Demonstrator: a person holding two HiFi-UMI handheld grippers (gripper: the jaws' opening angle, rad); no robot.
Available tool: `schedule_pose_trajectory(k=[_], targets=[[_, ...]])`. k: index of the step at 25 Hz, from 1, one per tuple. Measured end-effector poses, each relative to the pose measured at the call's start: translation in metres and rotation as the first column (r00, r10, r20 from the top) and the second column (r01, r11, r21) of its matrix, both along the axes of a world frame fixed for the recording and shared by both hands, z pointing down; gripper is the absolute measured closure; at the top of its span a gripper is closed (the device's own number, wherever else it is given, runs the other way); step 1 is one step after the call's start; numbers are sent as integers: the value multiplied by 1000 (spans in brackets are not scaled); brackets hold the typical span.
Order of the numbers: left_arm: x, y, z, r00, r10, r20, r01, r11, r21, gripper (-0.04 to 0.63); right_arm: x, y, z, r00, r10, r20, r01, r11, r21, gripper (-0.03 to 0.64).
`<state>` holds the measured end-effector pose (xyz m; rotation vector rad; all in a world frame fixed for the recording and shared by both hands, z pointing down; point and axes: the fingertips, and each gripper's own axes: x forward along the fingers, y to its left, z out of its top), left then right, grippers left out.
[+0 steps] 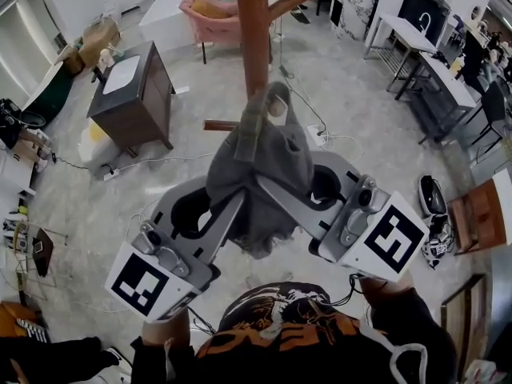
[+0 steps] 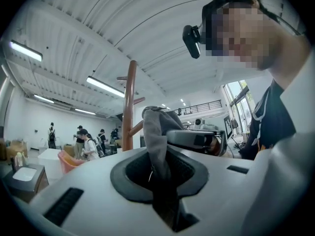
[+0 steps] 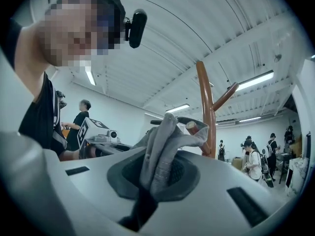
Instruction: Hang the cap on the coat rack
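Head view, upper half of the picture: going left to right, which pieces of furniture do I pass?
dark wooden cabinet → pink armchair → coat rack pole → long white desk

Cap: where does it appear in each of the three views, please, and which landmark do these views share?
Head view: the cap is in the centre, just below the coat rack.
Left gripper view: the cap is at lower centre, right of the coat rack.
Right gripper view: the cap is at lower centre, left of the coat rack.
Shared landmark: the brown coat rack.
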<state>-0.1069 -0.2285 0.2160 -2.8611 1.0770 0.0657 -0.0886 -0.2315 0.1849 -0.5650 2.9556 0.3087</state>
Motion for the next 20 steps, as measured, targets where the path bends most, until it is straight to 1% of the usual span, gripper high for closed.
schedule_pose_trajectory(k=[3,6,12,16,20], targets=[[0,-8,7,999,-34,20,34,999,19,522,0,-7,7,1000,-2,-5,2,1000,-22,584],[1,-15,10,998,-50,26,49,999,16,523,2,-16,13,1000,-10,-16,9,1000,-21,583],[-3,-34,21,996,-76,35,76,997,2,523,-3,-38,25,1000,11,-18,-11,999,-37,584],[-5,-42,28,996,-89,27,89,996,13,523,-7,-47,34,1000,22,-22,-23,999,-48,584],[-5,-48,35,995,-102,15,102,995,2,523,-8,-54,40,999,31,-35,-33,998,-52,584]])
